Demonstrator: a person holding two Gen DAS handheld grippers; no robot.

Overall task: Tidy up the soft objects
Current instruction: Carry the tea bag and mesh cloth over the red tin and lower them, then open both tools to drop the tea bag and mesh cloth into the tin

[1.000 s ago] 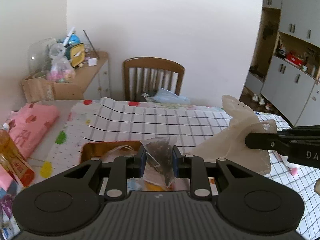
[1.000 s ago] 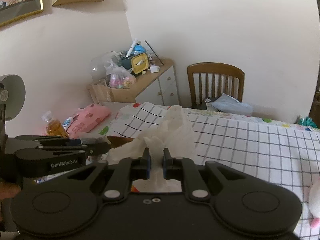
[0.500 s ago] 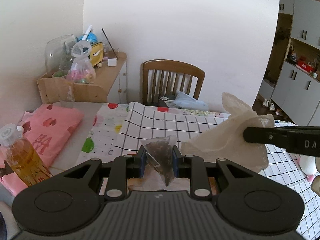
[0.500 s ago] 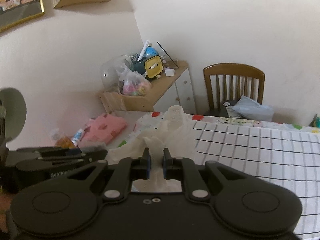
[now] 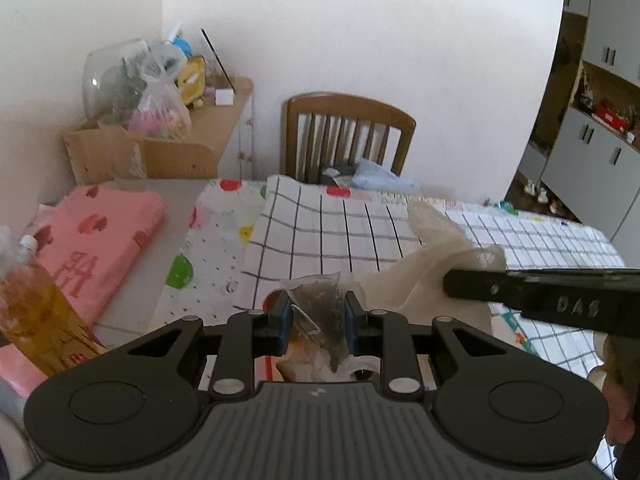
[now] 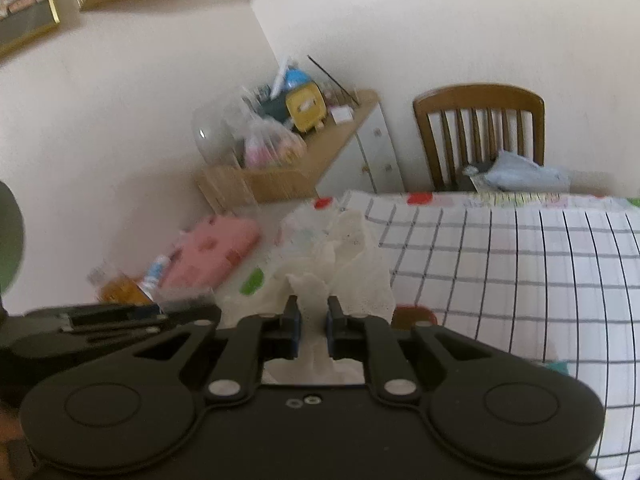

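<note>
My left gripper [image 5: 315,309] is shut on a small clear bag of dark bits [image 5: 320,304], held above the table's near left part. A crumpled white cloth [image 6: 340,264] is pinched in my right gripper [image 6: 313,318], which is shut on it. In the left wrist view the same white cloth [image 5: 432,264] hangs to the right of the bag, with the right gripper's black finger [image 5: 540,286] reaching in from the right edge. In the right wrist view the left gripper's body [image 6: 112,320] shows at lower left.
A checked tablecloth [image 5: 360,224] covers the table. A folded pink cloth [image 5: 92,240] and a bottle of amber liquid [image 5: 36,312] lie at the left. A wooden chair [image 5: 348,136] stands behind, a cluttered wooden side cabinet [image 5: 192,128] at back left. A brown tray edge [image 6: 412,314] peeks below.
Both grippers have carried their loads leftward and slightly down over the table. The pink cloth and bottle have come further into view; the brown tray has slid under the grippers.
</note>
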